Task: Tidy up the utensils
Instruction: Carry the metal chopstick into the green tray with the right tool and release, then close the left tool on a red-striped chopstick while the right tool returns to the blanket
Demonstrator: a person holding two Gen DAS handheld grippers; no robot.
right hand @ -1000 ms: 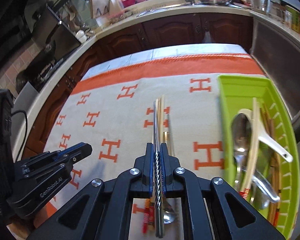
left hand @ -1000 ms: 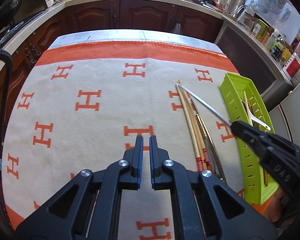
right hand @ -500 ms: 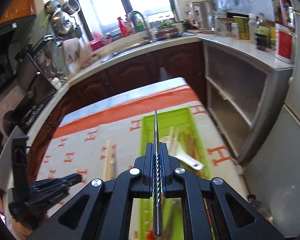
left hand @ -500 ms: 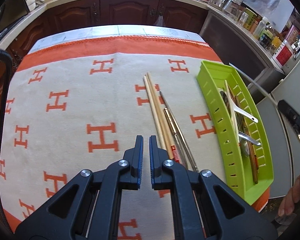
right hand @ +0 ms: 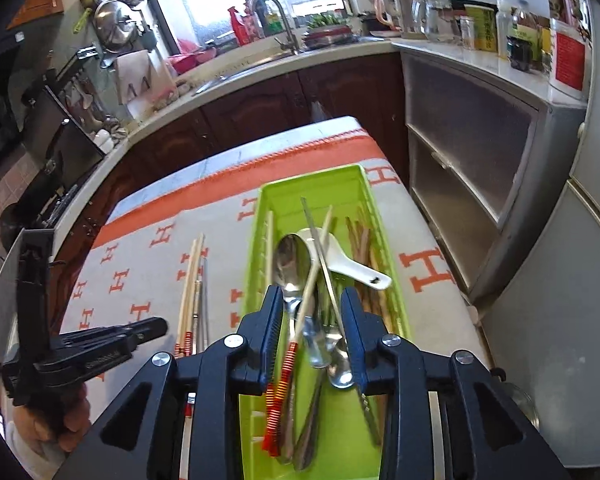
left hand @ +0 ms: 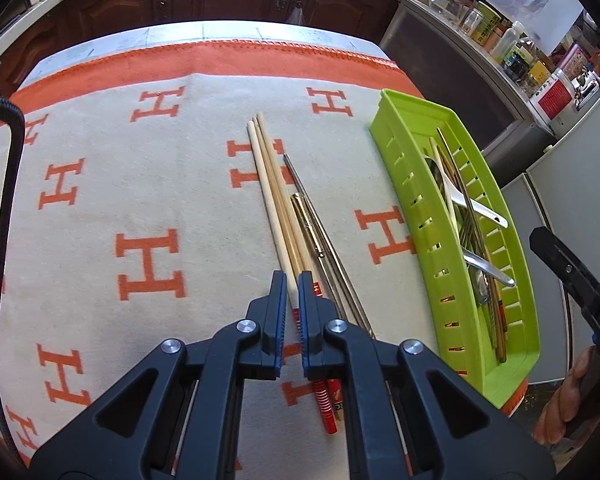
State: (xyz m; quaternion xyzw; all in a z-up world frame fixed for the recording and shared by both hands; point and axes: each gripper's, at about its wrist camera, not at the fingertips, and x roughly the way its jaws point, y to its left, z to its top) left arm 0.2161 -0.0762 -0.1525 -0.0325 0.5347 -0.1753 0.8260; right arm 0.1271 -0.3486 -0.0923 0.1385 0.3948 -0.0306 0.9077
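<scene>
Moved: we carried metal chopstick (right hand: 320,256) over tray (right hand: 260,216) | right gripper (right hand: 311,320) opening, chopstick dropping free | left gripper (left hand: 292,300) clenched empty | next chopsticks (left hand: 278,208): light, stiff, slippery; pinch mid-shaft

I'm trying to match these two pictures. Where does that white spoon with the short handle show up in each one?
Left wrist view: the white spoon lies in the green tray at the right, handle pointing right and down.
Right wrist view: the white spoon sits mid-picture in the green tray, just beyond the right gripper, with a metal chopstick across its bowl.
Shared landmark: the wooden chopsticks on the cloth, left of the tray.
</scene>
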